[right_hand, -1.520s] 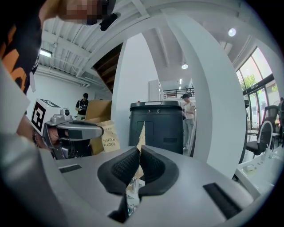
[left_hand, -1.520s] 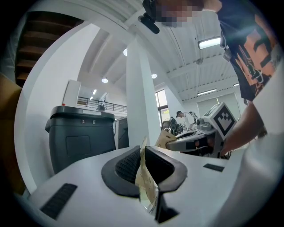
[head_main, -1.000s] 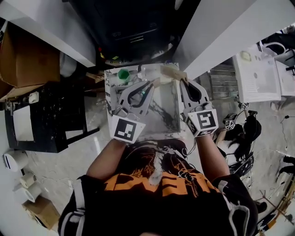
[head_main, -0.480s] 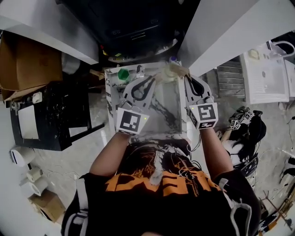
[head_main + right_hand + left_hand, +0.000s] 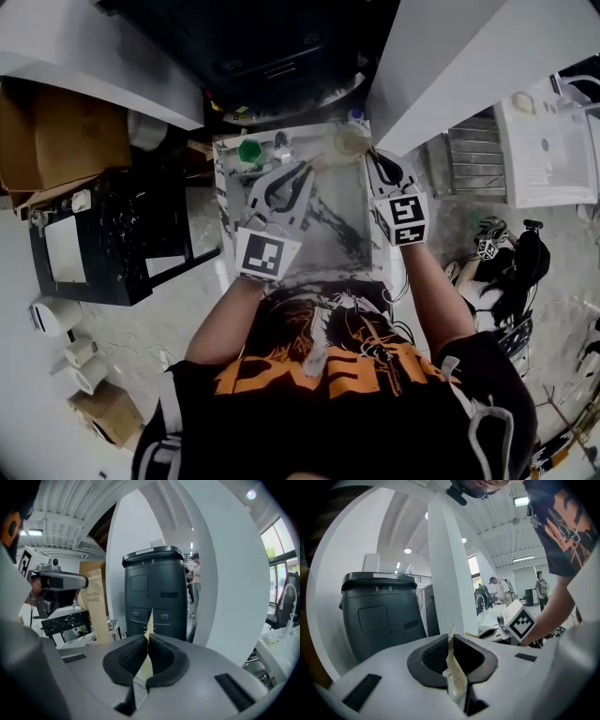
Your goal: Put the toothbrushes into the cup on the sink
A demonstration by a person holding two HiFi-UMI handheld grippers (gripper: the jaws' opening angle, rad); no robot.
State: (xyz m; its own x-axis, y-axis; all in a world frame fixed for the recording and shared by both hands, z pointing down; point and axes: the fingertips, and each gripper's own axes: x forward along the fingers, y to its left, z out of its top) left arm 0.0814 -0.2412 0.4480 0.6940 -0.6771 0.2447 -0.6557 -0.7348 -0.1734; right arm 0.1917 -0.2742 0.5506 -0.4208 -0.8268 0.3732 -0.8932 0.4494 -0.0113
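My left gripper point(image 5: 305, 173) hangs over the marble sink point(image 5: 333, 234), shut on a tan toothbrush box point(image 5: 455, 673) that stands edge-on between its pads. The right gripper view shows that box point(image 5: 97, 604) upright, printed TOOTH BRUSH, in the left gripper point(image 5: 60, 581). My right gripper point(image 5: 373, 159) is at the sink's right rim, shut on a thin tan cardboard sliver point(image 5: 149, 619) that sticks up from its pads. A green cup point(image 5: 250, 151) stands on the counter at the sink's far left corner, just beyond the left gripper. No bare toothbrush shows.
A chrome tap point(image 5: 281, 142) stands beside the green cup. A dark bin marked 8 point(image 5: 153, 592) stands behind the sink, with white pillars point(image 5: 446, 573) on both sides. A black crate point(image 5: 103, 234) and a cardboard box point(image 5: 66, 131) are on the left.
Both grippers have sunk toward the sink and moved toward its far edge, the right one more. Each has kept its grip.
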